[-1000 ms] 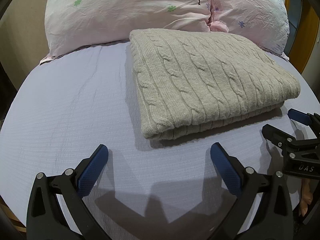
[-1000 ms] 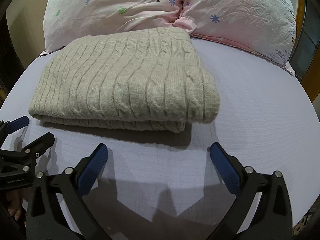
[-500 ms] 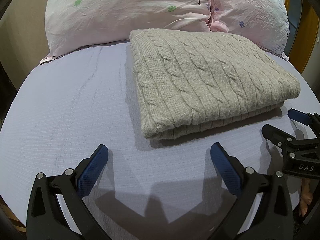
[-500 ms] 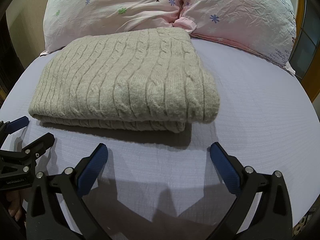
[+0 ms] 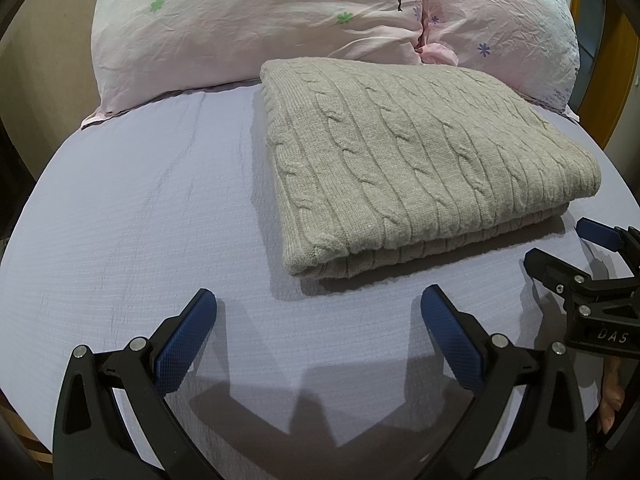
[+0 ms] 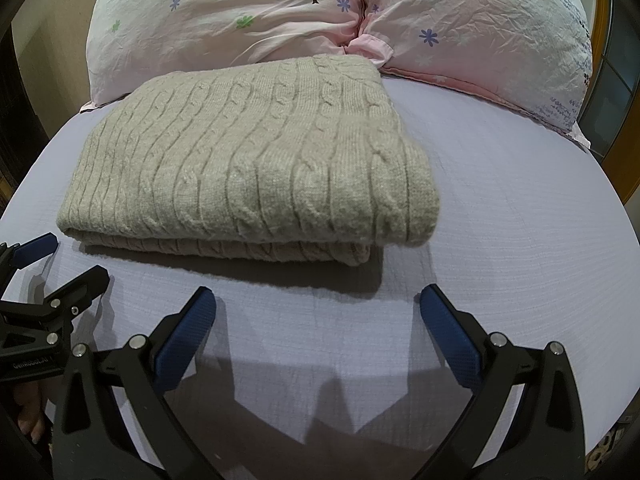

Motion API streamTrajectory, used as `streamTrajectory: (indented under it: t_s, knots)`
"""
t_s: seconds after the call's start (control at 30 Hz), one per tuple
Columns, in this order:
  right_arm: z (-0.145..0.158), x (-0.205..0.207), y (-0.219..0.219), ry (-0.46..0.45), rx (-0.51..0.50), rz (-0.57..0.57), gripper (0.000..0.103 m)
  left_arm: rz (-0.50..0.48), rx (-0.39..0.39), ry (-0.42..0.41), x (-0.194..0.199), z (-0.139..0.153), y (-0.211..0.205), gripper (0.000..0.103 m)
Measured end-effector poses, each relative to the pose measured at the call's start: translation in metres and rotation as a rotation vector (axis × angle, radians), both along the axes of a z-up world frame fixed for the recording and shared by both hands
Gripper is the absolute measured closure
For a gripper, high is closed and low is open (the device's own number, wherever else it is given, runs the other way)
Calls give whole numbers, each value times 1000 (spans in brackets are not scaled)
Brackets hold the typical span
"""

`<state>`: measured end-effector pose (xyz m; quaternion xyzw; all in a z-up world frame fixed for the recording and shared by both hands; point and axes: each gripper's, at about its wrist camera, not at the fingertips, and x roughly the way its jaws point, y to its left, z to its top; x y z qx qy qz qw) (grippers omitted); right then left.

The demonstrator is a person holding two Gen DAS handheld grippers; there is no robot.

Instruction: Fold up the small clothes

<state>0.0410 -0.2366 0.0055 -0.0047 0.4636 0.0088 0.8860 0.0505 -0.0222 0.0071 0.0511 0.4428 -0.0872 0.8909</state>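
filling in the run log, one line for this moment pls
sweater: folded, flat on bed | left gripper: open, empty | right gripper: open, empty | pillows: behind sweater

Ahead of the blue-padded black jaws: a beige cable-knit sweater (image 5: 420,168) on a lavender bed sheet (image 5: 140,220); beyond, pink flower-printed pillows (image 5: 256,20).

The folded beige cable-knit sweater (image 5: 420,168) hides the pink floral pillows' (image 5: 280,20) lower edge. The right gripper (image 5: 568,248) is cut off by the left wrist view's edge.
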Motion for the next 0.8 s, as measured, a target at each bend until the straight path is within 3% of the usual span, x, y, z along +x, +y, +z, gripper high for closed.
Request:
streamTrajectory:
  t_s: [0.8]
  knots:
    - [0,0,0,-1,0,-1,2,2,1,1,1,0,0,1]
